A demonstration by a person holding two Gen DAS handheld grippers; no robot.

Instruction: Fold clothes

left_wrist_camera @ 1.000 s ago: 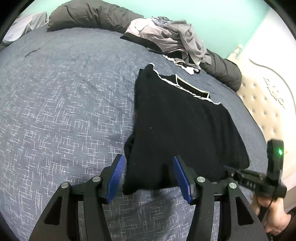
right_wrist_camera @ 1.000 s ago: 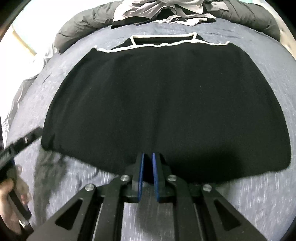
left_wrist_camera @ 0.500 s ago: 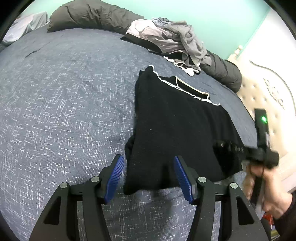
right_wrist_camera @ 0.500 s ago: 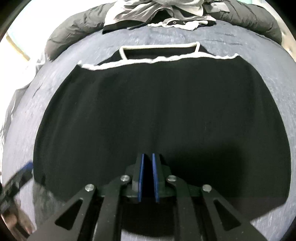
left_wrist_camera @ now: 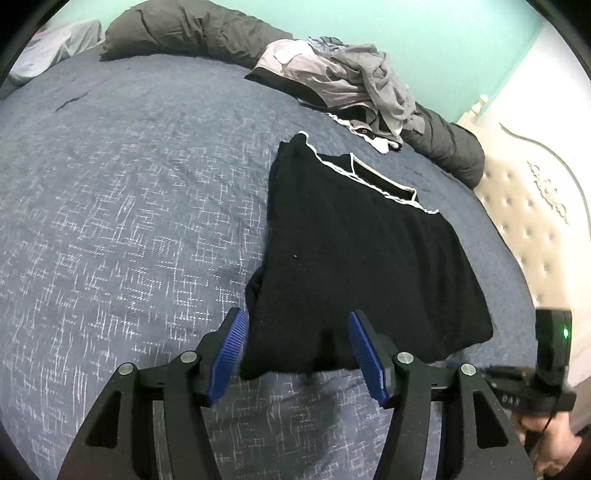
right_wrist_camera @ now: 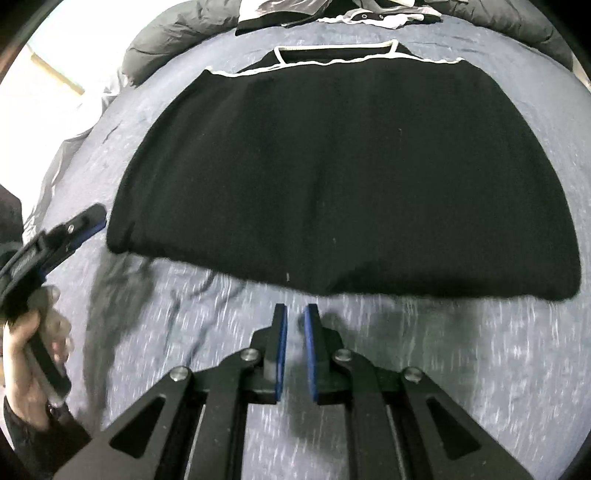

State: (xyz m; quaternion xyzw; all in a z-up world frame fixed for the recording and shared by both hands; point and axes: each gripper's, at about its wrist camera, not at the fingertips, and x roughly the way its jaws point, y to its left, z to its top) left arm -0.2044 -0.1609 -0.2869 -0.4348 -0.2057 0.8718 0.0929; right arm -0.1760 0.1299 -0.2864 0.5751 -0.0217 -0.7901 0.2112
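Note:
A black garment with white trim (left_wrist_camera: 354, 251) lies folded flat on the blue bed cover; it also fills the right wrist view (right_wrist_camera: 351, 166). My left gripper (left_wrist_camera: 297, 352) is open, its blue pads on either side of the garment's near corner, holding nothing. My right gripper (right_wrist_camera: 295, 314) is slightly open and empty, just short of the garment's near edge. The right gripper's body shows at the far right of the left wrist view (left_wrist_camera: 546, 373), and the left gripper at the left of the right wrist view (right_wrist_camera: 55, 243).
A heap of unfolded grey and black clothes (left_wrist_camera: 351, 85) lies at the far side of the bed against dark grey pillows (left_wrist_camera: 192, 33). A cream tufted headboard (left_wrist_camera: 535, 221) stands to the right. The blue bed cover (left_wrist_camera: 129, 203) stretches to the left.
My right gripper was shut on the garment's near edge; it has let go, opened a little and pulled back toward me. The left gripper has stayed open at the corner.

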